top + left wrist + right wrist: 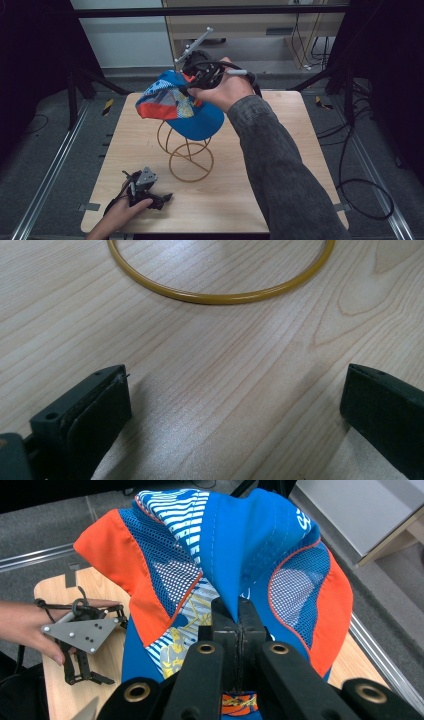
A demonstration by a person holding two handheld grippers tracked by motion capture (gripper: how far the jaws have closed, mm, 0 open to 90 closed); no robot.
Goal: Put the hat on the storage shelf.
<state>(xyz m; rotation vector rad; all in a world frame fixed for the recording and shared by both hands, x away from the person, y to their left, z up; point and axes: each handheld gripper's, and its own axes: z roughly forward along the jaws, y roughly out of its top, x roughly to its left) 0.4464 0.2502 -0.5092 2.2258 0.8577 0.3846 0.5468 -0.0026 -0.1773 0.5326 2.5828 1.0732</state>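
High view: the right claw (187, 86), held in a hand (224, 90) above the far half of the tabletop (280, 170), is clamped on the fabric of a cap (175, 105). That cap is blue with orange panels and a striped and printed patch, and it hangs over the top of a yellow wire stand (187, 157). Whether it rests on the wire or hangs just above it cannot be told, since the cloth hides the stand's top. The stand's round base ring lies flat on the wood near the middle of the tabletop, and its loops rise under the cap's brim. A grey sleeve (280, 170) runs from the lower right of the picture up to the hand.

Right gripper view looks along the right claw (239, 617): its two black jaws are pressed together with a fold of the cap (250, 545) pinched between them, at the seam where a blue panel meets the mesh and orange parts. Beyond the cap, the left claw (87, 675) lies low on the tabletop (55, 587), under a hand (30, 625).

Near the front left corner in the high view, the left claw (162, 197) rests on the tabletop, well apart from the cap and just in front of the stand's base. Left gripper view shows the left claw (235, 405) spread wide with nothing between the jaws, bare wood below, and the stand's ring (220, 296) curving close ahead.
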